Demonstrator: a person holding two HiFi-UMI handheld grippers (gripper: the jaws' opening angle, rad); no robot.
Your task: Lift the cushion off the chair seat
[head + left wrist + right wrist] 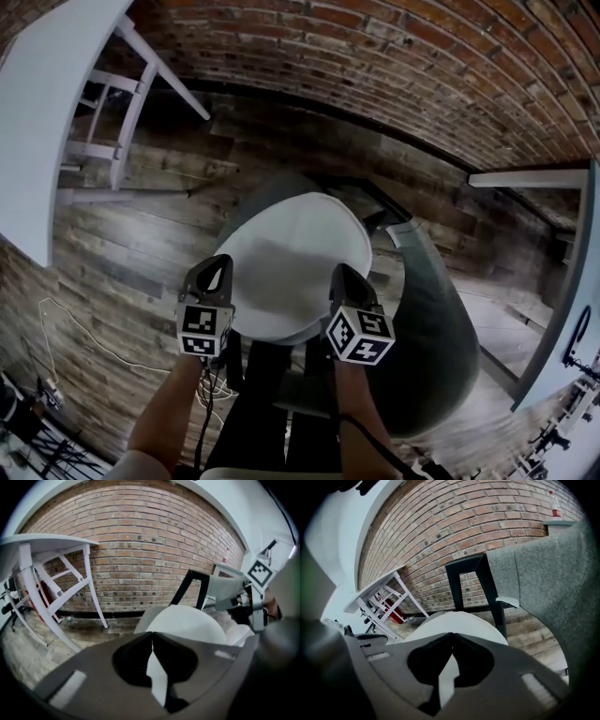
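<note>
The brick wall and white table stand well apart from my work. The grey chair carries the round white cushion, flat on its seat. Its tall back curves around the right and could snag a lift. My left claw and right claw are both pinched together and empty at the cushion's near edge, so I judge they'd only shove it.

No lettering is legible: cubes on the left gripper and right gripper show only black-and-white squares; the bottle label is unreadable.
</note>
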